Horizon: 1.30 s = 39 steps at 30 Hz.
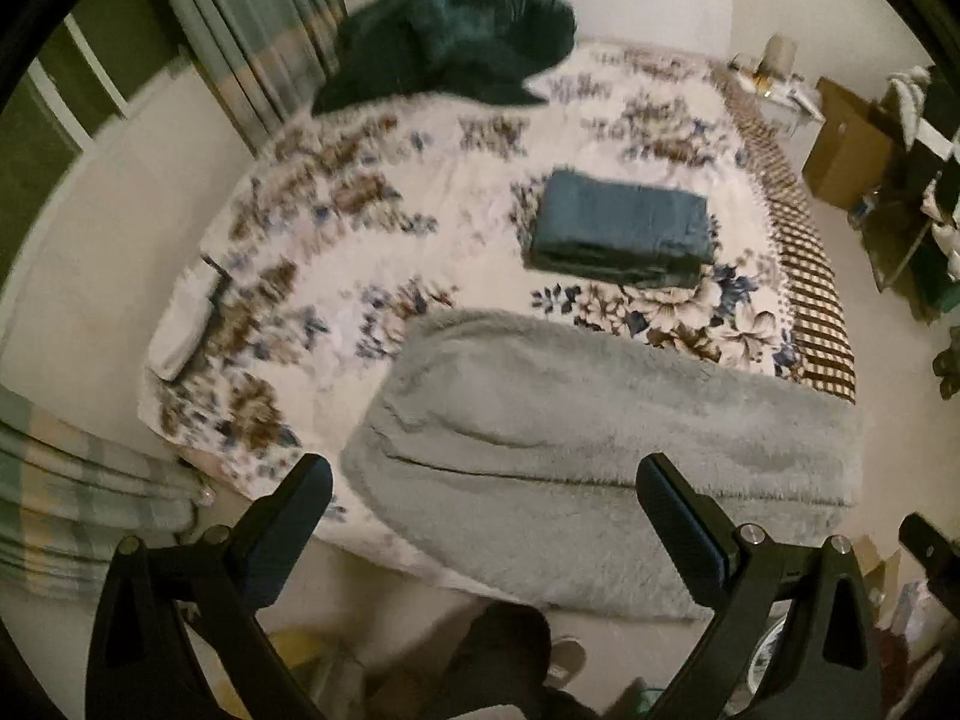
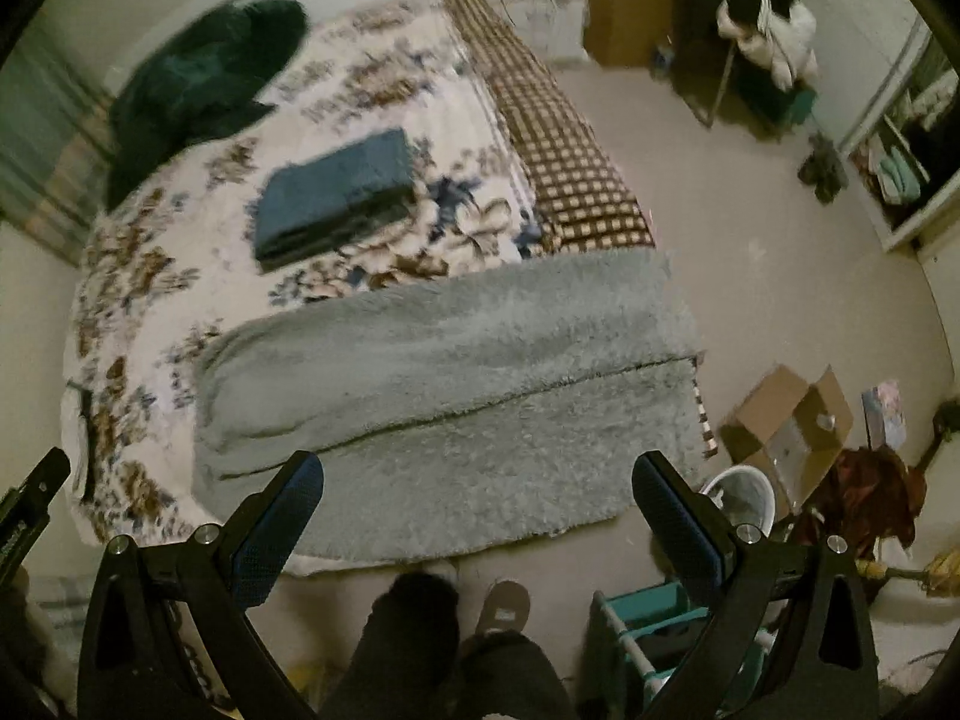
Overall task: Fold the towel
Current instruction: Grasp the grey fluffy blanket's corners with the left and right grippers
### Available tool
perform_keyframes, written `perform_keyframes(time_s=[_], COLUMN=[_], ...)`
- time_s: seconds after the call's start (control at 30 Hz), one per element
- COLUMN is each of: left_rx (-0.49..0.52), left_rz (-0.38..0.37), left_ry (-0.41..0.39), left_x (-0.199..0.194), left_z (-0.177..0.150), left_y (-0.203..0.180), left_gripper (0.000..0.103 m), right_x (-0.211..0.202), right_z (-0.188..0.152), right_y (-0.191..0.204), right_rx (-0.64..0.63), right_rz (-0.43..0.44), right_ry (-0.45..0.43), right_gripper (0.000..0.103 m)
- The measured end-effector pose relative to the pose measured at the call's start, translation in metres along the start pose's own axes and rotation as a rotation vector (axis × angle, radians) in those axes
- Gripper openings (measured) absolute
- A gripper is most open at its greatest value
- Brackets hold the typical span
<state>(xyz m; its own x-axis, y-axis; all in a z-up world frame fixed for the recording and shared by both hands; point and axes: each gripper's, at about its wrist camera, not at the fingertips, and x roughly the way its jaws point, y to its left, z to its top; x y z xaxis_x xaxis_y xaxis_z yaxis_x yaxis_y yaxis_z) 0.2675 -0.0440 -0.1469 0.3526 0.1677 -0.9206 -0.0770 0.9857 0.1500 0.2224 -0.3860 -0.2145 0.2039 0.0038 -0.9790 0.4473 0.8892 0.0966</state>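
Observation:
A fluffy grey towel (image 1: 570, 438) (image 2: 456, 384) lies folded over on itself along the near edge of the bed, its top layer's edge running as a dark line across it. My left gripper (image 1: 486, 492) hovers open above the towel's near left part, holding nothing. The right gripper (image 2: 477, 489) is open too, above the towel's near edge, with nothing between its fingers. Both views are high above the bed and blurred by motion.
A folded blue towel (image 1: 624, 228) (image 2: 336, 192) lies mid-bed on the floral cover (image 1: 360, 240). A dark green blanket (image 1: 450, 42) sits at the head. A person's legs and slippers (image 2: 504, 606) stand below. An open cardboard box (image 2: 786, 426) and a white bucket (image 2: 741, 492) are on the floor to the right.

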Motion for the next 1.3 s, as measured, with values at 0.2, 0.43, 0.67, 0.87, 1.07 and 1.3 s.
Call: perform_keyframes(time_s=[0.2, 0.43, 0.67, 0.87, 1.07, 1.3], left_rx=[-0.053, -0.182, -0.262, -0.315, -0.4, -0.462], left_rz=[-0.034, -0.035, 0.028, 0.043, -0.035, -0.136], left_ry=[0.184, 0.414, 0.585, 0.628, 0.535, 0.453], left_x=[0.134, 0.298, 0.427, 0.464, 0.448, 0.406], left_z=[0.058, 0.097, 0.106, 0.1, 0.099, 0.085], left_y=[-0.02, -0.023, -0.029, -0.033, -0.032, -0.007], left_gripper=[0.103, 0.103, 0.103, 0.098, 0.074, 0.018], right_x=[0.145, 0.302, 0.417, 0.477, 0.52, 0.541], right_z=[0.086, 0.154, 0.18, 0.188, 0.196, 0.204], right_y=[0.015, 0.014, -0.014, -0.032, -0.043, -0.037], right_rx=[0.154, 0.301, 0.405, 0.477, 0.542, 0.519], right_rz=[-0.076, -0.142, -0.202, -0.237, -0.249, -0.207], right_ry=[0.13, 0.271, 0.368, 0.416, 0.451, 0.434], right_gripper=[0.103, 0.103, 0.103, 0.103, 0.103, 0.081])
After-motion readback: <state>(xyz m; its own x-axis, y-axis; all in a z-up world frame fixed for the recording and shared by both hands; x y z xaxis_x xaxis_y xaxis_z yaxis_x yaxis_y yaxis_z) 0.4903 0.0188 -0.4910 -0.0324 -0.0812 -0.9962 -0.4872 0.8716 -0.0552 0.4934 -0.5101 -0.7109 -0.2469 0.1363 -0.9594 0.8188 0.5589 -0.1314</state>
